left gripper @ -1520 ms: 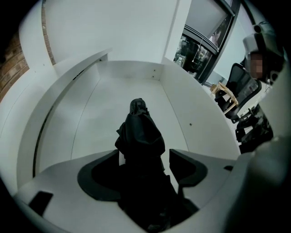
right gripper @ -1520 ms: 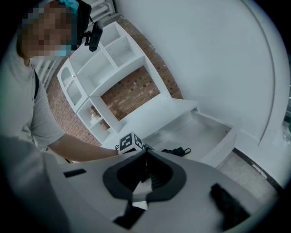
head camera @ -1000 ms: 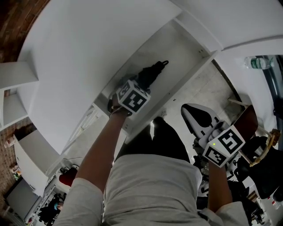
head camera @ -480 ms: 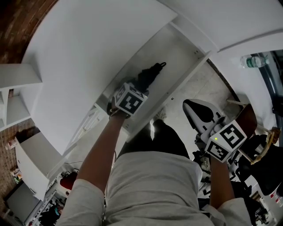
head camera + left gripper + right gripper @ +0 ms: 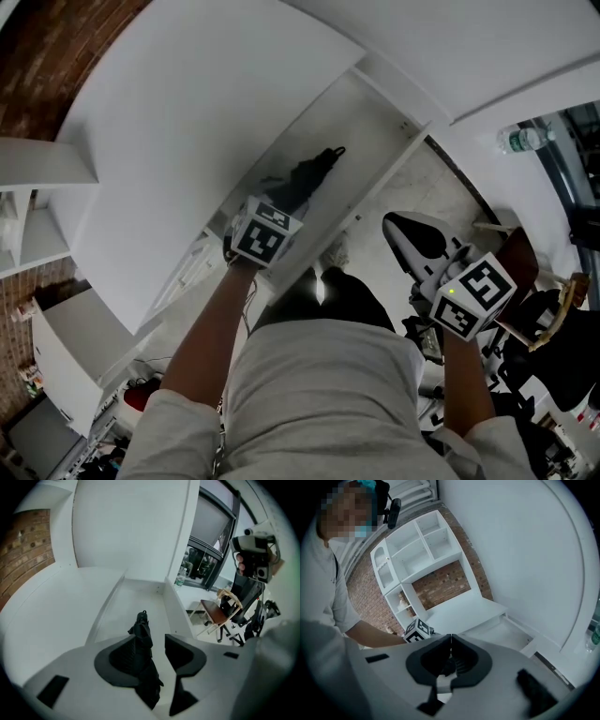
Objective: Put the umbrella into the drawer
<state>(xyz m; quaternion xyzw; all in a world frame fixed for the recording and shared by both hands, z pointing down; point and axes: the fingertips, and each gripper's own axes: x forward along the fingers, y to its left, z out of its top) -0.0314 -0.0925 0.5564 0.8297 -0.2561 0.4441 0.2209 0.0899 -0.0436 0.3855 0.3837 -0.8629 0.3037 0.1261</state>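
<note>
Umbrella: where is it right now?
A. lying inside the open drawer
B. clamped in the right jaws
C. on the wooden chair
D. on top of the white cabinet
A: the black umbrella lies on the floor of the open white drawer.

The umbrella [image 5: 302, 180] is black, folded shut and compact, with its fabric loosely bunched. It lies flat on the floor of the open white drawer [image 5: 370, 117], lengthwise along it. A small loop shows at its far end. It occupies the near part of the drawer, and the far part of the floor is bare
</note>
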